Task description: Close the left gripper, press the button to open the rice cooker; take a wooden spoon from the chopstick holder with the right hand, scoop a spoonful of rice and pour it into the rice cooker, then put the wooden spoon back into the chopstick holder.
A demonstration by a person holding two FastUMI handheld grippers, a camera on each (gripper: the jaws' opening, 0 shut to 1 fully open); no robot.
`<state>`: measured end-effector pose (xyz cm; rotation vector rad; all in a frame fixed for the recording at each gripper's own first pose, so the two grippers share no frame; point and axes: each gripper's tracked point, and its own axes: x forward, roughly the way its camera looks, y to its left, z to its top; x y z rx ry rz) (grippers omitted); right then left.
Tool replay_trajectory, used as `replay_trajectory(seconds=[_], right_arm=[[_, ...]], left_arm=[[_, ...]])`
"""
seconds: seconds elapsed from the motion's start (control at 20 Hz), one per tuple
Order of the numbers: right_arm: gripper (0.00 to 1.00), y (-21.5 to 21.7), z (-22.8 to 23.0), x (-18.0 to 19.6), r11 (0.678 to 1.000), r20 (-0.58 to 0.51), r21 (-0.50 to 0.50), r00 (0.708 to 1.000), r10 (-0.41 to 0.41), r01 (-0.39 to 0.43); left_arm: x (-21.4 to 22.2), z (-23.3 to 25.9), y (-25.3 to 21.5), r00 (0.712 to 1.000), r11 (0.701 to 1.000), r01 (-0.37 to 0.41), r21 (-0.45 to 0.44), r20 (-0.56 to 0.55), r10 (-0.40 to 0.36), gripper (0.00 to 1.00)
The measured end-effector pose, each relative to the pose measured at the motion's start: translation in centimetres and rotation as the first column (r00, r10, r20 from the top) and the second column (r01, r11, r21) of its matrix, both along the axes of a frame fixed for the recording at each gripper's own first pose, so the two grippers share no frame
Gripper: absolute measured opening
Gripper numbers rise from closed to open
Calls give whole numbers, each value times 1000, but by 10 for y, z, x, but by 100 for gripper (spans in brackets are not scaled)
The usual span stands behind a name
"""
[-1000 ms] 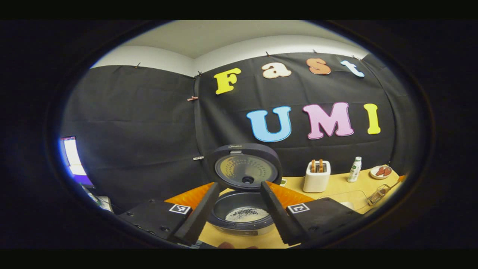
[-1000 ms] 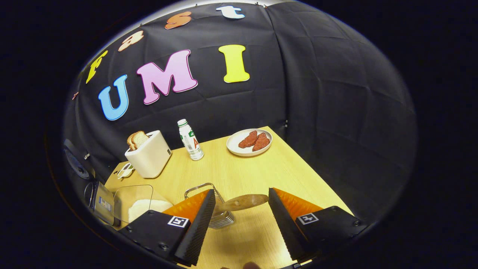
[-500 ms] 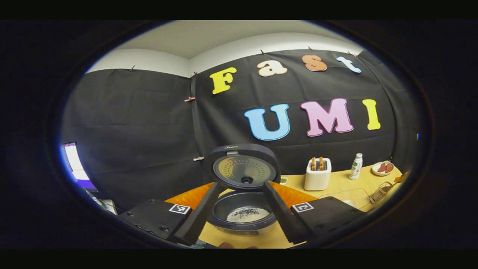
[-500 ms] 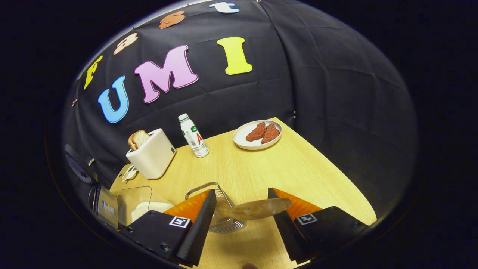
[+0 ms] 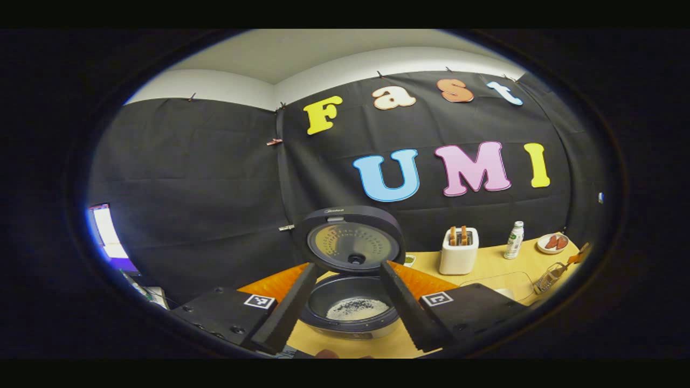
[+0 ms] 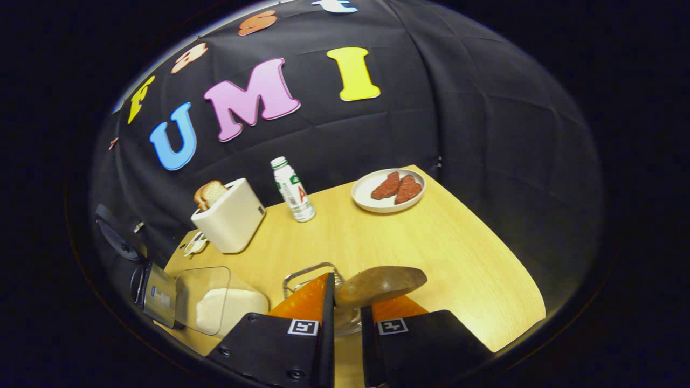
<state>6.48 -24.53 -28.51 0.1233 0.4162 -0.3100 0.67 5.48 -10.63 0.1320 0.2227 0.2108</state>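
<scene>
In the left gripper view, the left hand-held gripper (image 5: 345,302) hangs with its fingers well apart and nothing between them, pointed at the rice cooker (image 5: 350,310). The cooker's lid (image 5: 353,240) stands up and some rice lies in the pot, so the button step looks done.

In the right gripper view, going left to right, a clear rice container (image 6: 213,302) sits near the worktop (image 6: 442,253) edge, with the wire chopstick holder (image 6: 315,283) just beside it. The right hand-held gripper (image 6: 347,318) has drawn its fingers almost together around the stem of the wooden spoon (image 6: 380,283), whose bowl sticks out above the fingertips. Whether both fingers truly press on the handle is hidden.

The chief risk, as I judge it, is a poor hold: a grip close under the bowl lets the spoon swivel or slip when lifted. A slanted pull could snag the handle on the wire and tip the light holder. Later, a tilted spoon would spill rice on the worktop.
</scene>
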Motion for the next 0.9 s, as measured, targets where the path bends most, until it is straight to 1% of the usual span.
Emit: replay_trajectory(seconds=[0.1, 0.2, 0.35, 0.5, 0.65, 0.75, 0.9], right_arm=[[18, 15, 3, 1, 999, -10, -36, 999, 39, -39], [17, 20, 10, 4, 997, 7, -64, 999, 41, -40], [17, 18, 36, 6, 995, 75, -95, 997, 9, -1], [17, 23, 55, 7, 994, 103, -110, 995, 6, 6], [17, 31, 80, 7, 988, 144, -153, 990, 1, 21], [17, 42, 101, 8, 985, 194, -169, 981, 3, 30], [17, 76, 120, 12, 985, 229, -172, 972, 46, -6]], left_arm=[[0, 0, 2, 1000, 1000, -2, -3, 3, 2, 83], [-2, 0, 5, 1000, 1000, -6, -9, 5, 6, 84], [-7, 3, 9, 1000, 999, -5, -37, 18, 6, 83], [-12, 2, 19, 1000, 999, -9, -47, 28, 11, 83], [-14, -1, 30, 999, 997, -24, -75, 30, 26, 83], [-15, -6, 34, 999, 995, -27, -99, 21, 29, 83], [-18, -9, 47, 999, 992, -34, -118, 25, 37, 83]])
